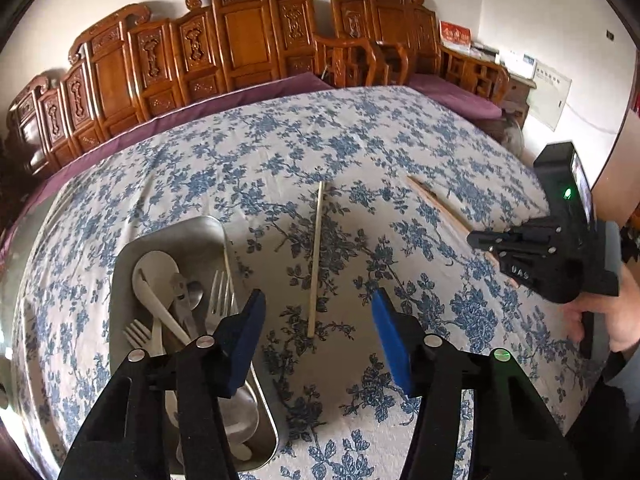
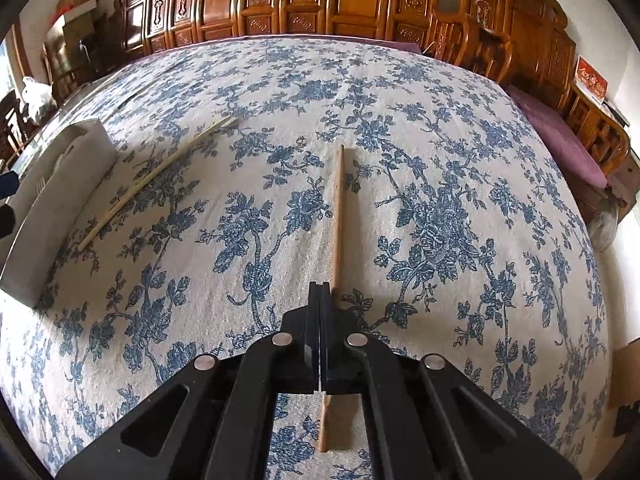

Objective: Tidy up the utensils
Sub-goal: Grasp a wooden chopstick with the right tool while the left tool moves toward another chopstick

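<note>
Two chopsticks lie loose on the table, which is covered by a blue-flowered cloth. The pale chopstick lies just ahead of the left gripper, pointing away from it, with its near tip between the two blue fingers but below them, still flat on the cloth. Those fingers stand about half open and press on nothing. Left of them sits a metal tray holding forks, a white spoon and other metal utensils in a loose heap.

The brown chopstick lies well to the right of the pale one. The right gripper is down over its near part with the fingers closed flat together; the stick runs out from under their right edge and shows again below them, so whether it is pinched cannot be told. In the left view a hand holds this gripper at the table's right edge.
</note>
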{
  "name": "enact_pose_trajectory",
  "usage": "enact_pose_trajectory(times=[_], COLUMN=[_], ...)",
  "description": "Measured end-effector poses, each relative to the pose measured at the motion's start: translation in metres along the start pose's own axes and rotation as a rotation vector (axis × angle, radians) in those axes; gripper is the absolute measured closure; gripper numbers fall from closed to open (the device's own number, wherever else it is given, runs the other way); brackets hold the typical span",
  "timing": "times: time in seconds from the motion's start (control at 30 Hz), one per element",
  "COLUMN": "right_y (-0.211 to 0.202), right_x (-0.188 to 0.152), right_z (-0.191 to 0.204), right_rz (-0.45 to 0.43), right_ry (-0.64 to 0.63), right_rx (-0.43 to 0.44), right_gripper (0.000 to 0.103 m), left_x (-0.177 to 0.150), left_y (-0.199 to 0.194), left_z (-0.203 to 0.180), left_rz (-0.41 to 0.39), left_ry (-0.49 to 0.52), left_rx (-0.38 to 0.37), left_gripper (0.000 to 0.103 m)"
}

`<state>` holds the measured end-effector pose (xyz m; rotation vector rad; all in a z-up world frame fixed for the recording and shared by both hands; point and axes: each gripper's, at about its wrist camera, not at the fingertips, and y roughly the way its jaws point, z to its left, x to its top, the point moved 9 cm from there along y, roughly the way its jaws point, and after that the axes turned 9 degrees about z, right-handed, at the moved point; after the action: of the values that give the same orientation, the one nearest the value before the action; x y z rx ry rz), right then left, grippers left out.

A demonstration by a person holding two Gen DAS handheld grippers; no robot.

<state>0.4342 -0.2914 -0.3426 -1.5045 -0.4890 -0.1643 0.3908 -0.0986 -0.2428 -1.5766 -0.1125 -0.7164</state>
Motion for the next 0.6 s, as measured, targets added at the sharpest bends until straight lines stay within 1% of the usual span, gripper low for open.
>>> enact_pose_trajectory(times=[0.1, 0.17, 0.23, 0.3, 0.33, 0.37, 0.4, 0.43, 0.47, 0.53, 0.6], right_y=[-0.005, -0.015, -0.023, -0.027, -0.026, -0.026, -0.024, -0.021, -0.017, -0.011, -0.003], right_x=[0.002, 0.007, 0.011, 0.012, 0.012, 0.012, 0.01, 0.009, 0.008, 0.005, 0.002], right_z=[-0.002, -0.004, -0.006, -0.01, -0.011, -0.01, -0.01, -0.01, -0.011, -0.011, -0.01], right_rz=[-0.015, -0.049, -0.075, -0.092, -0.092, -0.091, -0.087, -0.082, -0.069, -0.048, -0.02], right_ry=[0.025, 0.043, 0.054, 0.058, 0.056, 0.048, 0.034, 0.027, 0.025, 0.029, 0.019], right_rx=[0.063, 0.108, 0.12, 0.099, 0.097, 0.099, 0.092, 0.082, 0.071, 0.086, 0.077], right_gripper=[0.103, 0.103, 0.102, 0.101, 0.1, 0.096, 0.092, 0.082, 0.075, 0.073, 0.073], left_x=[0.004, 0.008, 0.014, 0.019, 0.022, 0.026, 0.028, 0.031, 0.033, 0.038, 0.043], left_y=[0.01, 0.015, 0.026, 0.036, 0.04, 0.047, 0.052, 0.059, 0.065, 0.077, 0.085], left_z=[-0.004, -0.007, -0.011, -0.015, -0.017, -0.019, -0.02, -0.021, -0.02, -0.018, -0.015], left_rz=[0.026, 0.039, 0.062, 0.081, 0.089, 0.102, 0.112, 0.126, 0.139, 0.17, 0.192], left_ry=[0.014, 0.006, -0.003, 0.005, 0.009, 0.019, 0.023, 0.027, 0.03, 0.03, 0.028], left_rx=[0.027, 0.02, 0.008, 0.011, 0.013, 0.017, 0.023, 0.03, 0.035, 0.049, 0.057], left_gripper=[0.051, 0.051, 0.051, 0.051, 0.053, 0.057, 0.059, 0.061, 0.063, 0.065, 0.065])
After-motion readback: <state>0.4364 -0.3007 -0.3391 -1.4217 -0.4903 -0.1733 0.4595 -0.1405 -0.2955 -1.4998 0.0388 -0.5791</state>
